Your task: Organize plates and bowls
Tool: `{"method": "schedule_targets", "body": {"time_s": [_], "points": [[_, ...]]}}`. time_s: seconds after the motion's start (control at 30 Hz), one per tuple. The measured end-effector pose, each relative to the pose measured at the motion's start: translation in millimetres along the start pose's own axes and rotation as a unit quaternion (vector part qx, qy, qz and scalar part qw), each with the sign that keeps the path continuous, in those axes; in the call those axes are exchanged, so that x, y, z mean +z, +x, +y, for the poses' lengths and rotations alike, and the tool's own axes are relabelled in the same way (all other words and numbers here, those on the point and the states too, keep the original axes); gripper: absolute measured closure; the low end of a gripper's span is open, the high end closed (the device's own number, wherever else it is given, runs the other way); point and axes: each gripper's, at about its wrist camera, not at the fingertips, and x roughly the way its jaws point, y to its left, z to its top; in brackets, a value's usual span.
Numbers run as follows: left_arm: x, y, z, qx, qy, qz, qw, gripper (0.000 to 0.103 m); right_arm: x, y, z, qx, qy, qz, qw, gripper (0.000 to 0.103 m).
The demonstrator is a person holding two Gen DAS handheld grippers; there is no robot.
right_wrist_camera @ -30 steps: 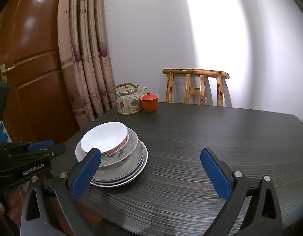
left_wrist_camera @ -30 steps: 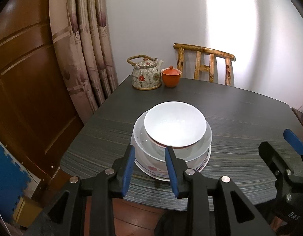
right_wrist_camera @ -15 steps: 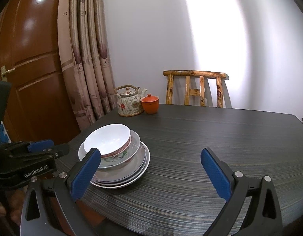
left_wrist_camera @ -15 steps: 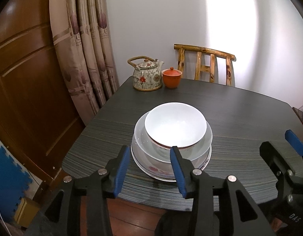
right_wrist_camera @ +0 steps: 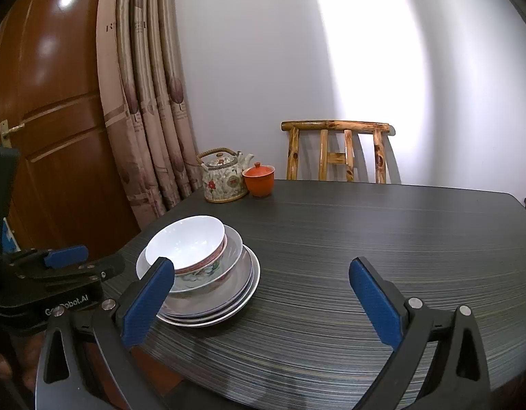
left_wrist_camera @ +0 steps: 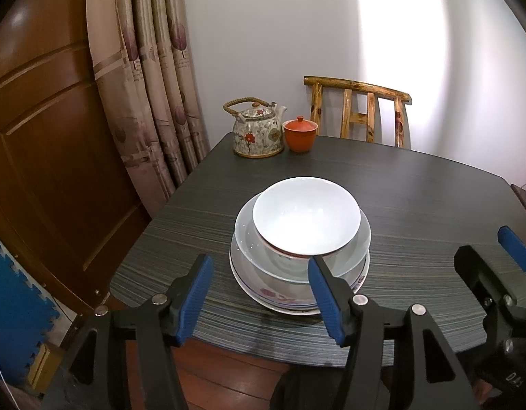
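Both sets of jaws stood spread and empty as I held the left gripper [left_wrist_camera: 259, 290] just short of the table's [left_wrist_camera: 433, 205] near-left edge, with the right gripper [right_wrist_camera: 263, 299] poised over the near edge further right. I saw the white bowl [left_wrist_camera: 305, 220] nested on a wider bowl [left_wrist_camera: 363, 239] atop the plates [right_wrist_camera: 244, 288], all stacked near that near-left edge. I judged the stacking essentially done, so next I'd only check alignment or retreat, steering clear of the teapot [left_wrist_camera: 258, 131] at the far-left corner.
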Motion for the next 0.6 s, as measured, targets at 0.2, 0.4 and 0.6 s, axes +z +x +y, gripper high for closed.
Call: {"method": "schedule_targets", "body": {"time_s": [0.2, 0.4, 0.6], "points": [[0.1, 4.4, -0.9, 0.002, 0.004, 0.006, 1.0000, 0.043, -0.3, 0.1, 0.3, 0.000, 0.000, 0.004, 1.000, 0.001], [-0.7, 6.0, -1.3, 0.002, 0.005, 0.008, 0.9999, 0.042, -0.2, 0.5, -0.4, 0.002, -0.004, 0.005, 1.000, 0.001], [0.1, 7.6, -1.2, 0.003, 0.006, 0.012, 0.9999, 0.042, -1.2, -0.7, 0.1, -0.003, -0.006, 0.007, 1.000, 0.001]]}}
